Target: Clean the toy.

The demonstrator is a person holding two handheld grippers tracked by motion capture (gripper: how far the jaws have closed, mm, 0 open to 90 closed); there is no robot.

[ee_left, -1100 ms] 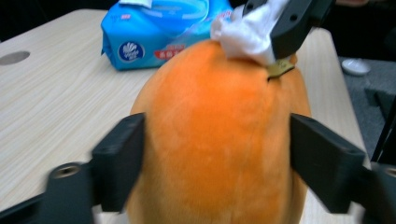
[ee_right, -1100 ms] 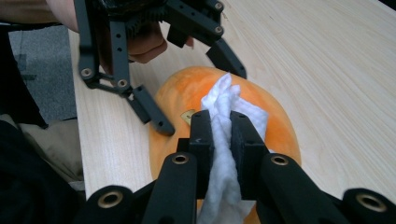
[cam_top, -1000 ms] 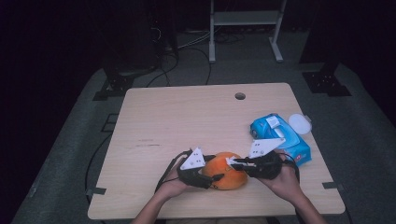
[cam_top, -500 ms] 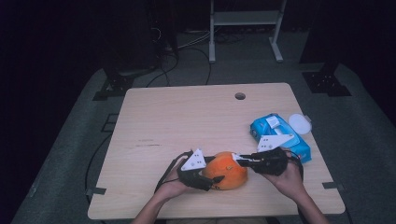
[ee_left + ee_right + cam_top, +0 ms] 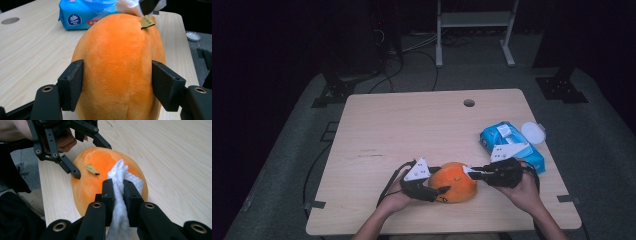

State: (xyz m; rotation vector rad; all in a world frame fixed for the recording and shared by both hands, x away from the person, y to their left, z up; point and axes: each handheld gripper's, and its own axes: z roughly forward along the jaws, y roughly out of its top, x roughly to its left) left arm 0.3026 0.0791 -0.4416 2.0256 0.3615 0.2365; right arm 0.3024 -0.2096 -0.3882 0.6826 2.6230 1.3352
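- left gripper (image 5: 432, 189) lay low at the near edge of the table (image 5: 412, 125), jaws straddling the orange plush toy (image 5: 454, 181) from its left end; the hand behind it rested on the wood.
- in the left gripper view both black pads (image 5: 72, 83) pressed into the toy's sides, clamped on it; the jaws had just been closing a little with the toy between them.
- right gripper (image 5: 473, 172) came in level from the right, tips at the top of the toy; its jaws were nearly together, pinching a white wipe (image 5: 120, 195) that draped onto the plush.
- toy sat near the middle of the near edge, between the two grippers.
- blue wipes pack (image 5: 510, 145) lay by the right edge, just behind the right hand; a white round lid (image 5: 533, 132) beside it at that edge.
- table: pale wood grain, rounded corners, a cable hole (image 5: 469, 103) near the far edge; grey floor, dark room, a white stand (image 5: 472, 30) beyond.
- toy: soft, short-piled, egg-shaped, with a small tan tag (image 5: 91, 169); wipe crinkled and fibrous.
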